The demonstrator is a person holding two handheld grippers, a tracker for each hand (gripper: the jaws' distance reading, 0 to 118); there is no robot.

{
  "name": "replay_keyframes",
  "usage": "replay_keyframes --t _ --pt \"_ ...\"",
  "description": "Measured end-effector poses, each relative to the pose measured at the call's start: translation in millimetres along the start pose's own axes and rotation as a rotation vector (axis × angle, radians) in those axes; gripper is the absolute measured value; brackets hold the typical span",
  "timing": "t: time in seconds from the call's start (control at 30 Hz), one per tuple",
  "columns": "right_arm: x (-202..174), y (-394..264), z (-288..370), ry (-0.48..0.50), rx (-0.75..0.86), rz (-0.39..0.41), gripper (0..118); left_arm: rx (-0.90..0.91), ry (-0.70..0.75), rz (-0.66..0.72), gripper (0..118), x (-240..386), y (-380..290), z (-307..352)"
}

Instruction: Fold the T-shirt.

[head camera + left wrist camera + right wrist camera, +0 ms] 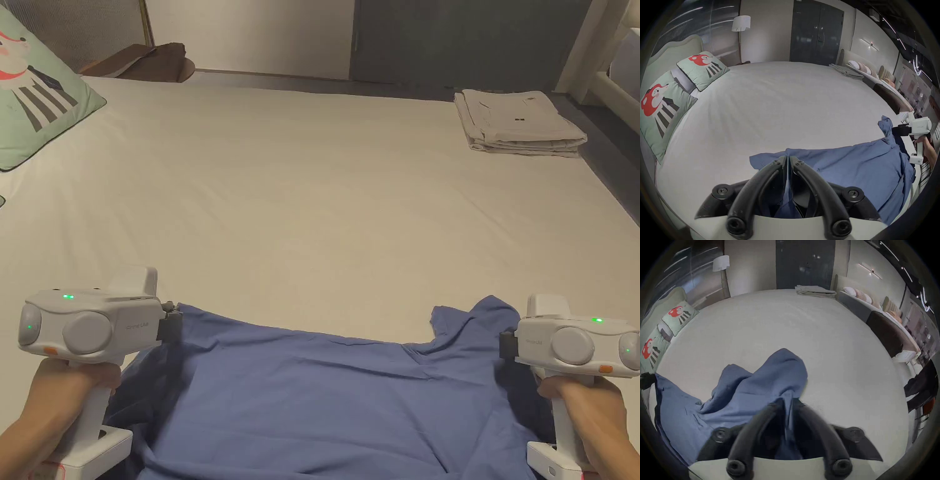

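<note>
A blue T-shirt (325, 400) is stretched across the near edge of the bed between my two grippers. My left gripper (174, 325) pinches the shirt's left edge; in the left gripper view its jaws are shut on a fold of blue cloth (788, 160). My right gripper (505, 345) holds the right edge, beside a bunched sleeve (475, 325). In the right gripper view the blue cloth (769, 382) rises between the shut jaws (790, 400). Hands grip both handles at the bottom corners of the head view.
The wide white bed (325, 187) stretches ahead. A folded beige stack (519, 122) lies at its far right corner. A green printed pillow (37, 94) sits at far left, with a second pillow (661, 104) in the left gripper view. A dark door (469, 44) stands behind.
</note>
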State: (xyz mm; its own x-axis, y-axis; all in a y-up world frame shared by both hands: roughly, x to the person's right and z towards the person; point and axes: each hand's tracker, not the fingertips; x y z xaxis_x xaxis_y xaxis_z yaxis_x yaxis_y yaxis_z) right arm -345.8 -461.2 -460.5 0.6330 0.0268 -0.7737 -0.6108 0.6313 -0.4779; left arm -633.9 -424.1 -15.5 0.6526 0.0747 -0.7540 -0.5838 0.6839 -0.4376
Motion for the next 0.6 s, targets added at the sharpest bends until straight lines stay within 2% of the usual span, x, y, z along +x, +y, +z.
replay_keyframes --t 0.2,0.4,0.6 --pt "1 -3 34 0.029 0.108 0.044 2 0.014 0.005 0.013 0 -2 -2 7" --pt "11 -12 104 0.079 0.22 0.008 2 0.048 -0.006 0.049 0 -5 -8 33" --pt "11 -50 183 0.128 0.332 -0.02 2 0.095 -0.02 0.072 0 -9 -33 83"
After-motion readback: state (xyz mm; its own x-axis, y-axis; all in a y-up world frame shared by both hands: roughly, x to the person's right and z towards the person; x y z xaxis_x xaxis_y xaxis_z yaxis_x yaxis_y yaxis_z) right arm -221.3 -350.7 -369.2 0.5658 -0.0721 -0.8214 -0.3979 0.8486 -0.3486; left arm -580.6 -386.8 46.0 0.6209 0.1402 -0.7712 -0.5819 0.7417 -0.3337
